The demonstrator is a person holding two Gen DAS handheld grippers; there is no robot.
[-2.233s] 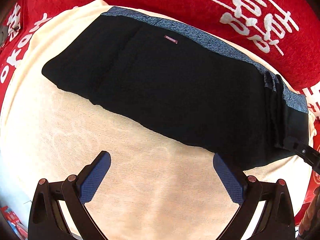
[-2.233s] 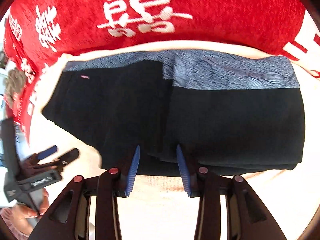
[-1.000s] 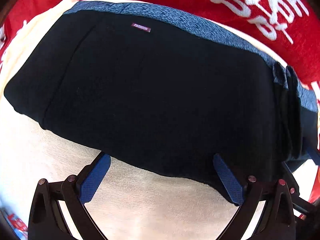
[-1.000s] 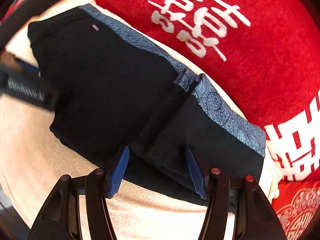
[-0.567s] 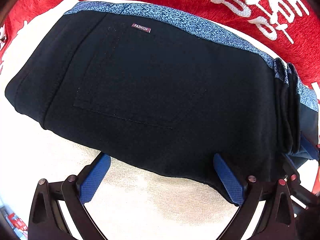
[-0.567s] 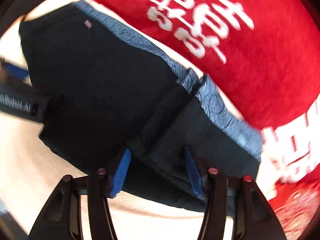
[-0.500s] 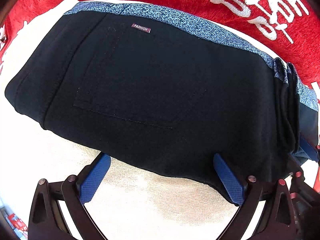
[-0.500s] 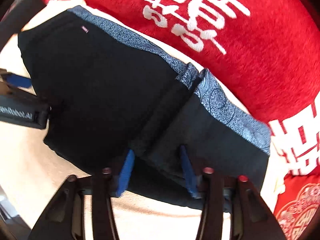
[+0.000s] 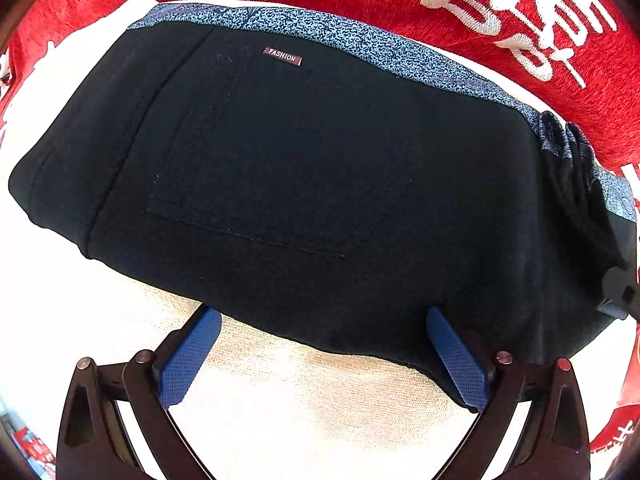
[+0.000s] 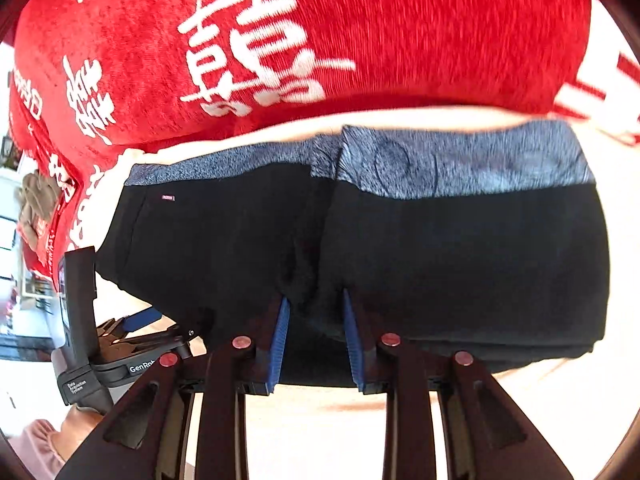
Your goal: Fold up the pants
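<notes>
Cream cloth (image 9: 340, 408) covers the work surface, and behind it runs a red blanket (image 10: 360, 32) with large white characters. On the cream cloth lie the black pants (image 9: 320, 184), folded into a broad flat bundle with the speckled blue-grey waistband (image 9: 360, 40) along the far edge, next to the red blanket. A small dark label (image 9: 282, 56) reading FASHION sits just under the waistband, and the stitched outline of a back pocket shows below it. The left gripper (image 9: 324, 344) hangs over the near edge of the pants with its blue pads (image 9: 188, 356) spread wide, one on the cream cloth and one at the hem; nothing is grasped between them. The right gripper (image 10: 314, 336) is at the near edge too, where a thick fold of the pants bunches up, and its jaws are closing with that fold of black fabric between the blue pads, which already press against it. In the right wrist view the left gripper appears at the left, with a pink sleeve (image 10: 36, 452) low in the corner.
</notes>
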